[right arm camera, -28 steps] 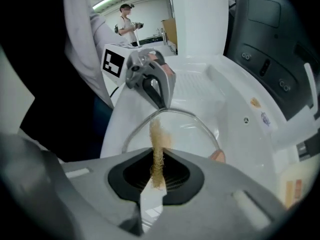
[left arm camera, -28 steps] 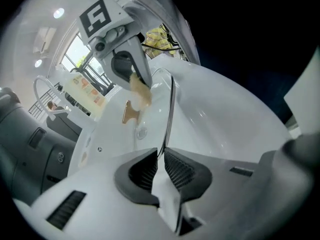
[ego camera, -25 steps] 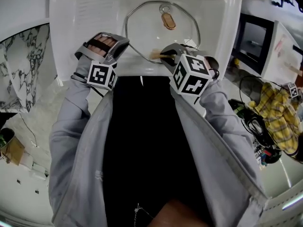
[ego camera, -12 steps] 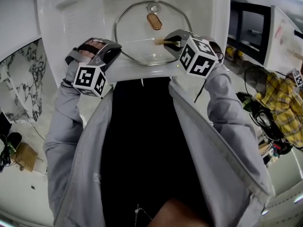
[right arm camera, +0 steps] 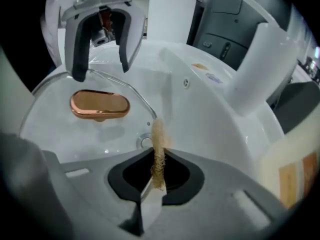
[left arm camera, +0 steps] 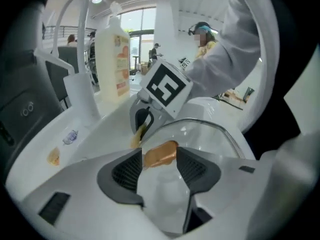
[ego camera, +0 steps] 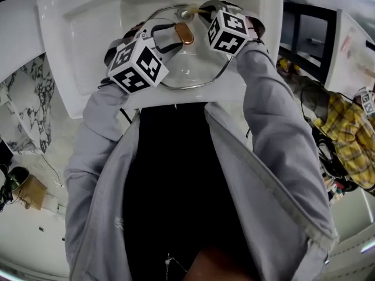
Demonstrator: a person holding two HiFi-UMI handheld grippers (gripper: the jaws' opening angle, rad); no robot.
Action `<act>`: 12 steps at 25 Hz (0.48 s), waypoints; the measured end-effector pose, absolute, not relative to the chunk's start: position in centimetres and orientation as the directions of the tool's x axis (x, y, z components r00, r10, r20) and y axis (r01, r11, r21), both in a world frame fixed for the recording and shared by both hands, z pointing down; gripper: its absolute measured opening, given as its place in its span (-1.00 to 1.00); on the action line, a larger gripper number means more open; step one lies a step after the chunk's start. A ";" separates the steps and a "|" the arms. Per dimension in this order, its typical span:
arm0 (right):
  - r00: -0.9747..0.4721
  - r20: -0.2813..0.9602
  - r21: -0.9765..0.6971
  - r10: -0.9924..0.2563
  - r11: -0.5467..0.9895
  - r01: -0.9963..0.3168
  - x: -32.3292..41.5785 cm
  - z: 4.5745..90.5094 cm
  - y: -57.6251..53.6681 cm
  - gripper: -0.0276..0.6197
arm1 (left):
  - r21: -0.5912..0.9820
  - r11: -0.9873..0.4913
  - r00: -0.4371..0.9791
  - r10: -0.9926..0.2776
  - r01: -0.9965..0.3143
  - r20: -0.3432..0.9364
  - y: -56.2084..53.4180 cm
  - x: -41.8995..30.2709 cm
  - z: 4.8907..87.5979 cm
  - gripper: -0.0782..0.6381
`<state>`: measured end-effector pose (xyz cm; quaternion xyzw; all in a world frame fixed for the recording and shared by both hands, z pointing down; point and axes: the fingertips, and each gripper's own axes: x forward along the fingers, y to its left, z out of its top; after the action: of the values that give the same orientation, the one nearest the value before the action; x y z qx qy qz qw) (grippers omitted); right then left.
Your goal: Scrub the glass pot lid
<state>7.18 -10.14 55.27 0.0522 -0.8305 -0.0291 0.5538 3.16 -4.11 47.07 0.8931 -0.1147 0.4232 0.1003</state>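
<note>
The glass pot lid (ego camera: 193, 69) lies in the sink (ego camera: 88, 34), the left claw (left arm camera: 160, 171), its jaws just opening, straddles the copper knob (left arm camera: 160, 154) unpinched, and the right claw (right arm camera: 159, 171) pinches a loofah scrubber (right arm camera: 158, 144), so clamping the knob, then scrubbing, likely comes next.

Lid (ego camera: 196, 70) fills the sink (ego camera: 76, 45); faucet (left arm camera: 80, 96), bottle (left arm camera: 116, 64) perhaps block behind.
</note>
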 end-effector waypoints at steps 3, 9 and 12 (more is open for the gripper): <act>-0.390 0.911 0.147 -0.132 0.989 0.010 5.7 56.8 -11.4 -0.82 | 0.189 -0.921 0.655 -0.088 -0.341 0.750 -5.4 5.3 47.0 -0.25; -0.384 0.922 0.078 -0.048 0.995 0.064 4.8 58.5 -11.3 -0.82 | 0.177 -0.924 0.588 -0.062 -0.340 0.806 -6.2 6.5 48.3 -0.66; -0.367 0.930 0.031 0.012 0.993 0.112 4.9 58.6 -10.3 -0.82 | 0.144 -0.938 0.539 -0.052 -0.315 0.840 -5.6 6.3 49.3 -0.74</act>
<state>4.86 -10.29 58.57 -0.0375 -0.8256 -0.0443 0.5612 6.32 -5.62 49.26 0.8660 -0.1061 0.4680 0.1407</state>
